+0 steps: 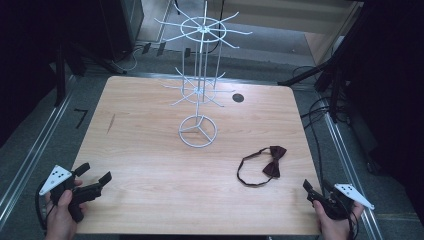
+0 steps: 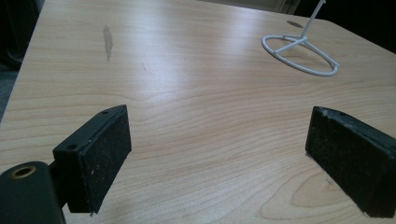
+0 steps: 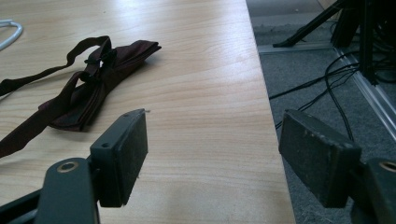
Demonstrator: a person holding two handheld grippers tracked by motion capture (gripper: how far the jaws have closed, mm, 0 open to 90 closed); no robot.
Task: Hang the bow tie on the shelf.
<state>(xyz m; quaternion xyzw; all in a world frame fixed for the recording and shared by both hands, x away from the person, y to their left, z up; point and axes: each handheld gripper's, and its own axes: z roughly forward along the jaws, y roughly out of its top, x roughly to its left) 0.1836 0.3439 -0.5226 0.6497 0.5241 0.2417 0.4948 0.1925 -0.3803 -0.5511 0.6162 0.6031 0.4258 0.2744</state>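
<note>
Wood-grain table (image 1: 150,150) with rounded corners, small dark round spot (image 1: 238,98) near its far edge at 1 o'clock from table centre. White wire display rack (image 1: 199,75) stands upright just past centre toward 12 o'clock: ring base on the table, two tiers of spoke arms up the pole. Dark maroon bow tie (image 1: 272,161) with its strap looped lies flat at 4 o'clock from the rack base, well apart from it. Left claw (image 1: 95,173) at the 7 o'clock corner, held in a hand (image 1: 62,215), jaws spread wide, nothing between them. Right claw (image 1: 315,189) at the 5 o'clock corner over the table's right edge, also released and empty, bow tie at its 11 o'clock, not touching.
</note>
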